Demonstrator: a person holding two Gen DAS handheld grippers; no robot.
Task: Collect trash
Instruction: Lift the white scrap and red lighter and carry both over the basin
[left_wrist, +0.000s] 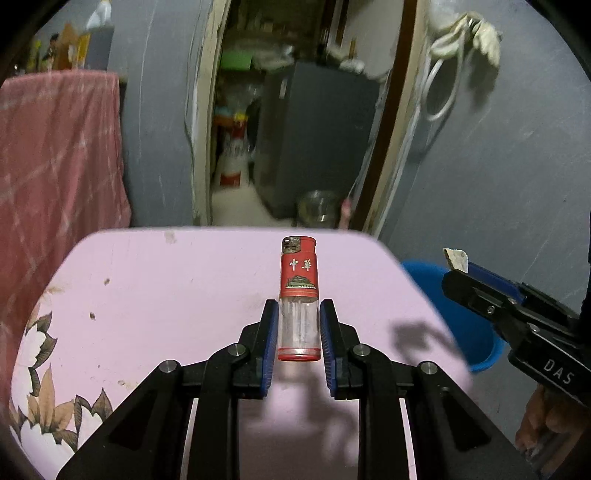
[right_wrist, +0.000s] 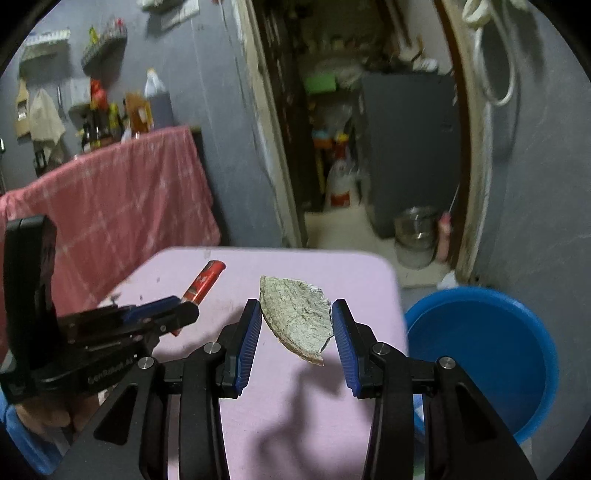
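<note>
Two grippers, each w/ one piece of trash, both over the pink worktop (left_wrist: 166, 295). Left gripper (left_wrist: 298, 332) pinches a lighter (left_wrist: 298, 288) by its clear lower body; red cap end points straight ahead, long axis in line w/ the fingers. From the right wrist view the lighter (right_wrist: 203, 286) looks lifted and tilted, though whether it is fully clear of the worktop is hard to tell. Right gripper (right_wrist: 295, 332) pinches a shard (right_wrist: 297, 317) – pale, curved, broken-edged, maybe pottery or shell; pads touch its two sides, jaws fairly wide since the piece is broad.

Key relation: the blue bucket (right_wrist: 480, 354) sits on the floor just off the worktop's right edge, below and to the right of the right gripper. So right arm is clearly nearer – shard likely goes first, a short move right and down over the rim (left_wrist: 476, 365). Left gripper has to cross the worktop's right side to get there, approx. through the space the right one occupies, so taking turns looks sensible. Bucket interior appears empty as far as visible.
</note>
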